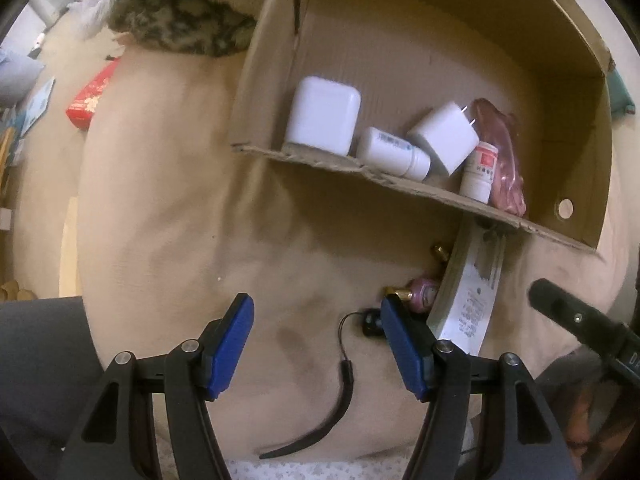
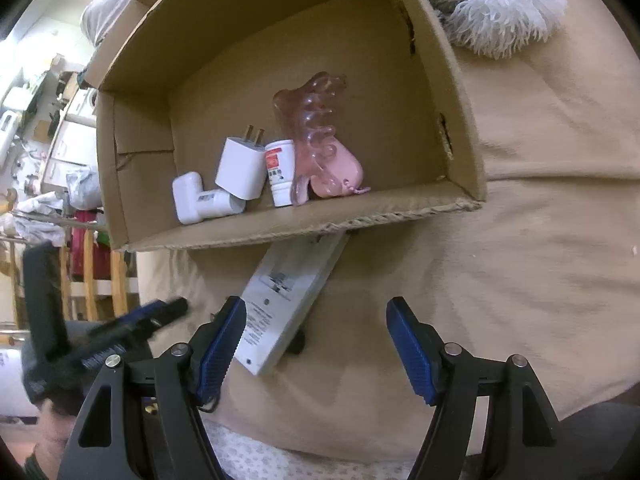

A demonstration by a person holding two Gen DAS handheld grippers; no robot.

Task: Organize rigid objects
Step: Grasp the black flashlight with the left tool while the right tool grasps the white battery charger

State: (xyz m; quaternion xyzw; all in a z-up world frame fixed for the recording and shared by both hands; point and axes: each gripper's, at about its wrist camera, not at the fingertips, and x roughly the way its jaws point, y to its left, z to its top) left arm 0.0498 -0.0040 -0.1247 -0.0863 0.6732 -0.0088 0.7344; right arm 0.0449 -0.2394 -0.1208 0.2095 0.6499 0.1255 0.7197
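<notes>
One cardboard box [image 2: 448,196]; two white bottles [image 1: 394,154]; one charger [image 1: 444,138]; one hair claw [image 2: 320,148]; one earbud case [image 1: 322,116].

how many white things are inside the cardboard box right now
4: a white rounded case at the left, a white bottle lying down, a white plug charger leaning on it, and an upright red-labelled white bottle. Others may be hidden.

Brown cardboard box [image 2: 460,128]; white charger [image 2: 242,168]; translucent pink hair clip [image 2: 320,128]; beige bedcover [image 1: 168,200]; blue-padded jaws.
</notes>
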